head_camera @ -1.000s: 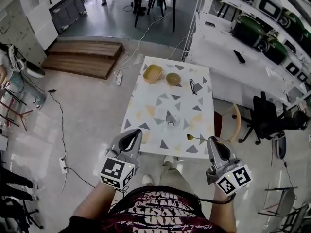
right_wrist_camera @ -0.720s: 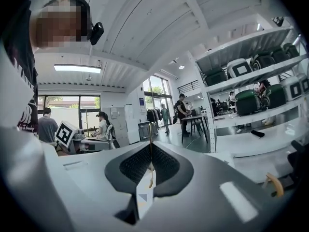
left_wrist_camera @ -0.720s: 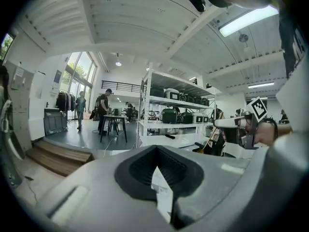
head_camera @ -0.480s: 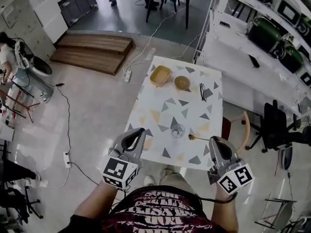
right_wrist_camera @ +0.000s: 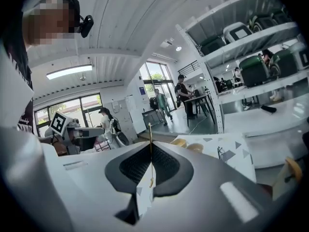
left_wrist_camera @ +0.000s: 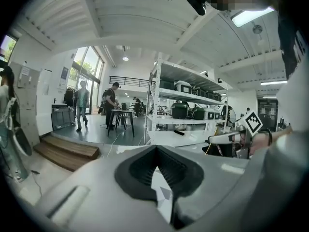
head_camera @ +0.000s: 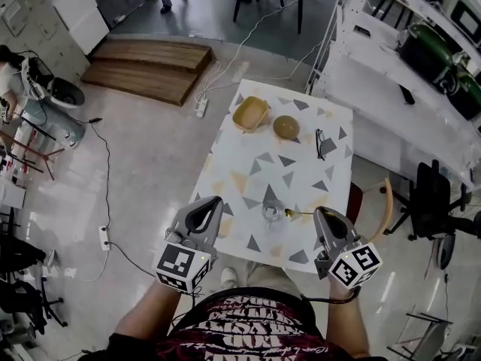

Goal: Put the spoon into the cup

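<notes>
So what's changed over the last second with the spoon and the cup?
The right gripper has carried the spoon leftward in the head view; its bowl, earlier clear of the cup, is now right beside the cup's rim, not yet inside. Unchanged: the right gripper shut on the spoon's handle, the left gripper shut and empty, the cup, yellow dish and bowl in place on the table.

You have no readable words here. The white lettering on your shirt (head_camera: 255,323), behind both tools, is too warped to read. The left gripper (head_camera: 205,203) and right gripper (head_camera: 324,214) bear only coded square markers (head_camera: 180,266) at their rear ends.
</notes>
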